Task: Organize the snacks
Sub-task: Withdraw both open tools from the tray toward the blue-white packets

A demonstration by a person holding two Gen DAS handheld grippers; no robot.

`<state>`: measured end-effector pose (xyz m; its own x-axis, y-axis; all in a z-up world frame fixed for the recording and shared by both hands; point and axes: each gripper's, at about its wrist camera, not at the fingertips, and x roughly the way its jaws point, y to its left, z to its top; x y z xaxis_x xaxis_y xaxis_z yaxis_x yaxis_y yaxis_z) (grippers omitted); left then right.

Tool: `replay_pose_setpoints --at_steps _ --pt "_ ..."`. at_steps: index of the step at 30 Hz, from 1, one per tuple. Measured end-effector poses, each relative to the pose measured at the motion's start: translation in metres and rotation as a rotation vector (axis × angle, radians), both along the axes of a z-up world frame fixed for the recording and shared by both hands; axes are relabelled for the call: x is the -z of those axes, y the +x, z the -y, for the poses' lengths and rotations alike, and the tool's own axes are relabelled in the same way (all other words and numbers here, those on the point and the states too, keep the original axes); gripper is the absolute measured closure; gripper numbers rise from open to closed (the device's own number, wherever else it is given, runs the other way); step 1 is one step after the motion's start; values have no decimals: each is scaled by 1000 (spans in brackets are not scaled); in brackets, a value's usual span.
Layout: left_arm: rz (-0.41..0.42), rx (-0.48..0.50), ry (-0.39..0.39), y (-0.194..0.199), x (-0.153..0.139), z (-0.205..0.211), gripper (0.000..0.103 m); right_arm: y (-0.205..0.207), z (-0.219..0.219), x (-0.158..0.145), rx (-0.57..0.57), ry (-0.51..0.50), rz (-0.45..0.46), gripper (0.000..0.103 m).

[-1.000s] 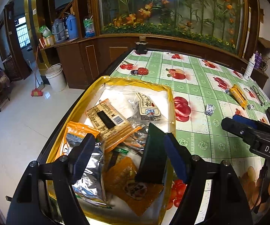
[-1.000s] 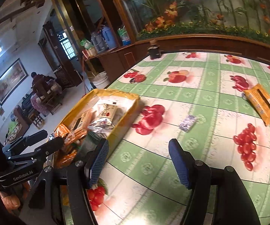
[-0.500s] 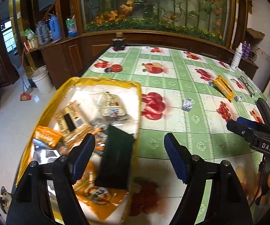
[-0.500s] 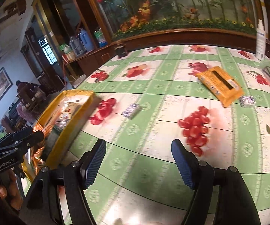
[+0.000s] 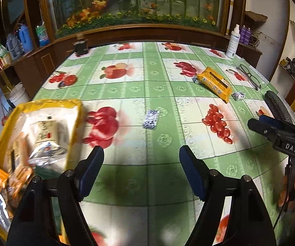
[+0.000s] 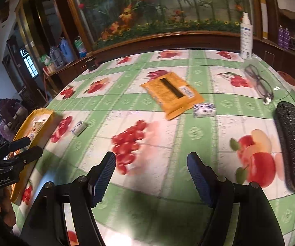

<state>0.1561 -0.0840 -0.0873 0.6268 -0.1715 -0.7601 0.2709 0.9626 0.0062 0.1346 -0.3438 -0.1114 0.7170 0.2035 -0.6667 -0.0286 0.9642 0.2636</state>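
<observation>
Both my claws gape empty; the orange packet [image 6: 173,94] lies ahead of my right claw [image 6: 151,176], long axis slanting away rightward, nearer it than my left claw [image 5: 141,168].

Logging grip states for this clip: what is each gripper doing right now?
Left gripper: open, holding nothing.
Right gripper: open, holding nothing.

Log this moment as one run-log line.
left gripper: open, empty | right gripper: open, empty | yellow tray: holds snacks | orange packet: loose on table
</observation>
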Motion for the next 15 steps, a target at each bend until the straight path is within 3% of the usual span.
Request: replay_pose_setpoints --at_steps 5,15 --pt "-27 3 3 23 11 15 27 22 29 5 43 3 -16 29" --pt "-60 -27 9 64 30 21 27 71 34 15 14 -24 -55 29"
